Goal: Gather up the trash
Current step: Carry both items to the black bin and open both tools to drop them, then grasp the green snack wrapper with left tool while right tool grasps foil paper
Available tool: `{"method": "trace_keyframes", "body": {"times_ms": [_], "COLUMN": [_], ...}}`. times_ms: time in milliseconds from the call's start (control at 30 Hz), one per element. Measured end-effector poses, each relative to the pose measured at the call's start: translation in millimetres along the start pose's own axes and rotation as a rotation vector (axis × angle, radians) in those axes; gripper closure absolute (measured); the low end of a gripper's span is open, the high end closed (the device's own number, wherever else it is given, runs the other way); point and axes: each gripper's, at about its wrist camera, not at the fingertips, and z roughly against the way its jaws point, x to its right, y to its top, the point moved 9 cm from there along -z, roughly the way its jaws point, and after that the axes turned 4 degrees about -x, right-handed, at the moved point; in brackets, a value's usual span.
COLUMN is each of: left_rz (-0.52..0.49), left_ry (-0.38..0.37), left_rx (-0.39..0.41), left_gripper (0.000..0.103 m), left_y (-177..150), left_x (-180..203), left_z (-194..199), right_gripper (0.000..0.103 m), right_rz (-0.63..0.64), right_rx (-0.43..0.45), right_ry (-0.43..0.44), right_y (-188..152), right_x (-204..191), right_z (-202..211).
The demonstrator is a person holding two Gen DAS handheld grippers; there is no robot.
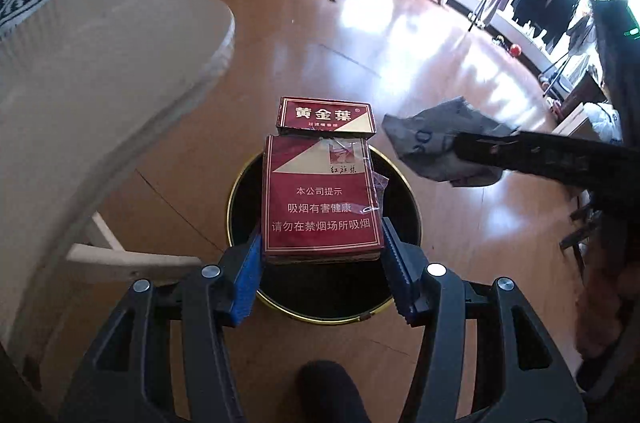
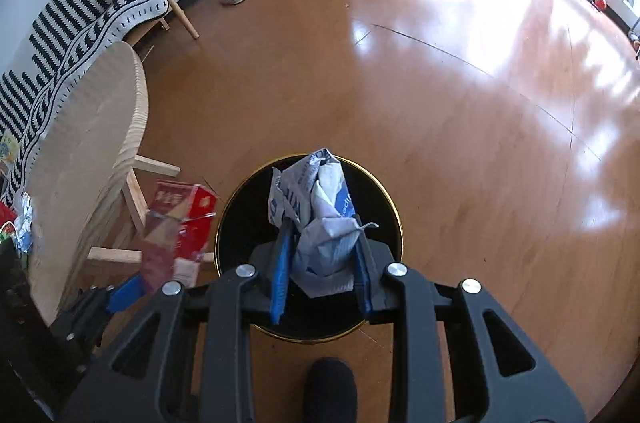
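I've got the left gripper (image 1: 322, 251) clamped on a red cigarette pack (image 1: 320, 199), lid flipped open, directly above the black gold-rimmed bin (image 1: 240, 191). Right gripper (image 2: 322, 265) pinches a crumpled white-blue wrapper (image 2: 320, 223) above the same bin (image 2: 240, 207), beside the wooden table (image 2: 92, 127).

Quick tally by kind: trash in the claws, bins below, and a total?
Red cigarette pack (left claw): 1
Crumpled white-and-blue wrapper (right claw): 1
Black bin with gold rim: 1
Total: 3
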Motion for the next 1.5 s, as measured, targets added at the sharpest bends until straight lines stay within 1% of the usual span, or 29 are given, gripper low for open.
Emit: {"method": "trace_keyframes", "body": {"times_ms": [33, 200, 233, 267, 333, 500, 567, 600, 633, 667, 767, 867, 967, 1067, 1100, 1167, 1200, 1267, 1333, 1367, 1433, 1500], "left_rz": [-0.003, -0.009, -0.011, -0.013, -0.02, -0.033, -0.034, -0.034, -0.034, -0.035, -0.042, -0.02, 0.055, 0.159, 0.198, 0.253, 0.289, 0.346, 0.433, 0.455, 0.527, 0.538], "left_ry": [0.0, -0.015, -0.024, -0.028, -0.026, -0.027, -0.029, -0.032, -0.035, -0.038, -0.05, -0.045, -0.014, 0.019, 0.044, 0.104, 0.148, 0.228, 0.366, 0.405, 0.523, 0.607], "left_rx": [-0.007, -0.042, -0.043, -0.043, -0.032, -0.024, -0.019, -0.014, -0.006, 0.003, 0.03, 0.084, 0.147, 0.207, 0.233, 0.27, 0.292, 0.309, 0.306, 0.306, 0.314, 0.3], "left_gripper": [0.049, 0.048, 0.044, 0.037, 0.029, 0.024, 0.021, 0.02, 0.018, 0.017, 0.015, 0.011, 0.011, 0.01, 0.01, 0.01, 0.01, 0.01, 0.01, 0.01, 0.01, 0.01], "left_y": [-0.3, 1.8, 2.6, 2.9, -1.1, -3.2, -2.8, -4.0, -5.7, -6.1, -13.1, -20.5, -27.7, -40.2, -45.9, -59.6, -69.5, -87.6, -119.6, -128.5, -152.6, -162.1], "left_x": [1.1, 0.6, 0.7, 1.7, 4.7, 4.4, 4.9, 4.6, 4.1, 3.2, 0.3, -18.9, -55.6, -105.4, -130.2, -171.9, -200.6, -247.0, -311.8, -328.3, -384.2, -420.4], "left_z": [-3.6, -18.9, -20.2, -19.6, -10.8, 0.8, 8.1, 15.6, 23.7, 31.5, 61.6, 101.1, 140.3, 181.8, 199.1, 224.4, 243.2, 269.3, 304.2, 314.4, 347.6, 363.3], "right_gripper": [0.075, 0.075, 0.075, 0.075, 0.075, 0.073, 0.063, 0.045, 0.033, 0.031, 0.031, 0.03, 0.026, 0.024, 0.023, 0.022, 0.022, 0.022, 0.022, 0.022, 0.022, 0.022], "right_rz": [-0.003, -0.007, -0.009, -0.011, -0.011, -0.002, 0.003, 0.005, 0.004, 0.001, -0.008, 0.003, 0.05, 0.125, 0.146, 0.211, 0.231, 0.299, 0.377, 0.409, 0.478, 0.522], "right_rx": [-0.002, -0.005, -0.005, -0.006, -0.007, 0.002, 0.009, 0.009, 0.019, 0.03, 0.047, 0.073, 0.105, 0.141, 0.148, 0.158, 0.156, 0.143, 0.131, 0.127, 0.126, 0.121], "right_ry": [-0.002, -0.006, -0.005, -0.003, 0.001, 0.015, 0.023, 0.022, 0.019, 0.019, 0.044, 0.093, 0.145, 0.191, 0.198, 0.225, 0.233, 0.262, 0.29, 0.301, 0.323, 0.341], "right_y": [1.8, 2.4, 1.6, 2.8, 2.2, 2.8, 3.9, 4.3, 5.2, 6.5, 9.9, 13.2, 13.4, 11.1, 10.9, 5.1, 2.5, -7.5, -21.9, -28.3, -46.9, -61.4], "right_x": [-7.1, -10.7, -11.0, -13.5, -16.6, -23.7, -26.3, -27.1, -28.1, -30.0, -39.5, -64.3, -103.3, -156.6, -171.9, -220.6, -236.0, -287.2, -341.6, -362.9, -407.0, -439.2], "right_z": [-0.4, 3.8, 4.6, 4.8, 4.6, 6.6, 8.2, 8.7, 11.8, 14.3, 21.4, 34.9, 50.9, 65.9, 68.0, 70.8, 70.2, 66.9, 62.6, 61.2, 60.4, 58.1]}}
